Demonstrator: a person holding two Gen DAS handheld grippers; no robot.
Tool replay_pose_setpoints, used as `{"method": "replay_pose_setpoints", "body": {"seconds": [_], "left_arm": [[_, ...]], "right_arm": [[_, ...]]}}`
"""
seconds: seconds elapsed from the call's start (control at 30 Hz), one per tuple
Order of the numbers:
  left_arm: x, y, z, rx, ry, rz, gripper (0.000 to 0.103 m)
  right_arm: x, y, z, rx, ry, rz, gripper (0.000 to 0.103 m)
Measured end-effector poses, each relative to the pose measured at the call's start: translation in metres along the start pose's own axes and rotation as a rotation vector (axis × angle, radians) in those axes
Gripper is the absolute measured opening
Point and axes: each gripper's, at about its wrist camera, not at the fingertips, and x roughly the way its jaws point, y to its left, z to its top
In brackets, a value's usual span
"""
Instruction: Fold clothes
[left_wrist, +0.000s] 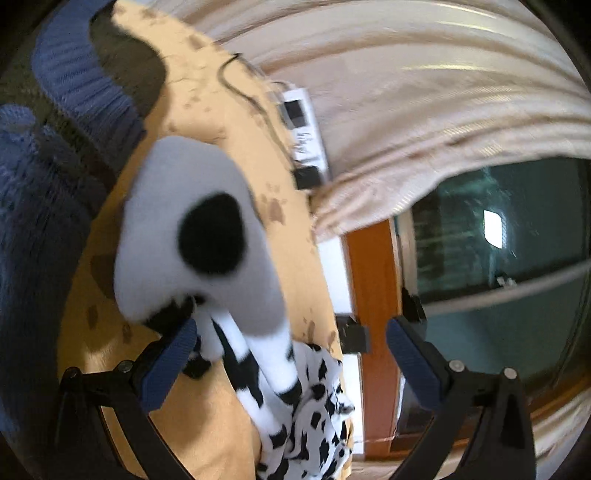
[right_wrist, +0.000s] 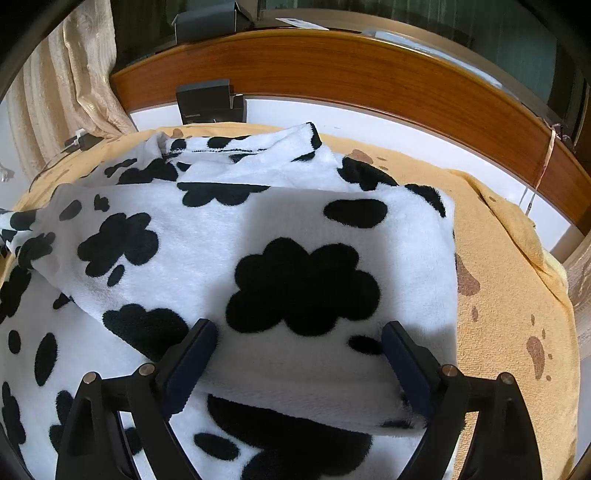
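The cow-print fleece garment (right_wrist: 295, 258) lay spread on a yellow paw-print bed cover (right_wrist: 517, 295), with one broad flap doubled over the layer beneath so that its folded edge ran across the right wrist view. In the left wrist view another part of the same garment (left_wrist: 207, 236) hung or rose close to the lens, blurred, with a thin spotted fabric (left_wrist: 317, 406) trailing below it.

The risk, as I judged it, was the doubled flap sliding or springing back: plush fleece is bulky, and a pull from the left side could drag the layers out of line or tug the cover with them.

The right gripper (right_wrist: 299, 354) stood with its fingers wide apart, straddling the folded flap and clamping nothing; whether the pads touched the pile I could not tell. The left gripper (left_wrist: 291, 350) also had its fingers well apart. Its left-hand finger (left_wrist: 166, 365) sat against the fleece, the other clear in the air, so nothing was pinched between them.

Beyond the bed were a wooden rail (right_wrist: 332, 70), a beige curtain (left_wrist: 406, 92) and a power strip (left_wrist: 303, 125).
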Motion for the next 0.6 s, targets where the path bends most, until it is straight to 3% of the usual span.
{"method": "replay_pose_setpoints", "body": {"seconds": [0.3, 0.33, 0.37, 0.4, 0.47, 0.6], "left_arm": [[0.011, 0.002, 0.02, -0.055, -0.069, 0.024, 0.101], [0.012, 0.003, 0.022, -0.061, -0.076, 0.026, 0.092], [0.013, 0.003, 0.024, -0.067, -0.084, 0.029, 0.075], [0.014, -0.003, 0.024, -0.04, -0.091, 0.033, 0.063], [0.014, -0.016, 0.022, 0.022, -0.103, 0.04, 0.026], [0.014, -0.042, 0.017, 0.145, -0.129, 0.055, 0.013]], "right_arm": [[0.0, 0.0, 0.0, 0.002, 0.0, 0.001, 0.093], [-0.001, 0.0, 0.0, 0.002, 0.0, 0.001, 0.093], [-0.001, 0.001, 0.0, 0.002, 0.0, 0.001, 0.093], [-0.001, 0.0, 0.0, 0.002, 0.0, 0.001, 0.093], [0.0, 0.0, 0.0, 0.003, 0.0, 0.002, 0.093], [0.0, -0.001, 0.0, 0.003, -0.001, 0.003, 0.093]]}}
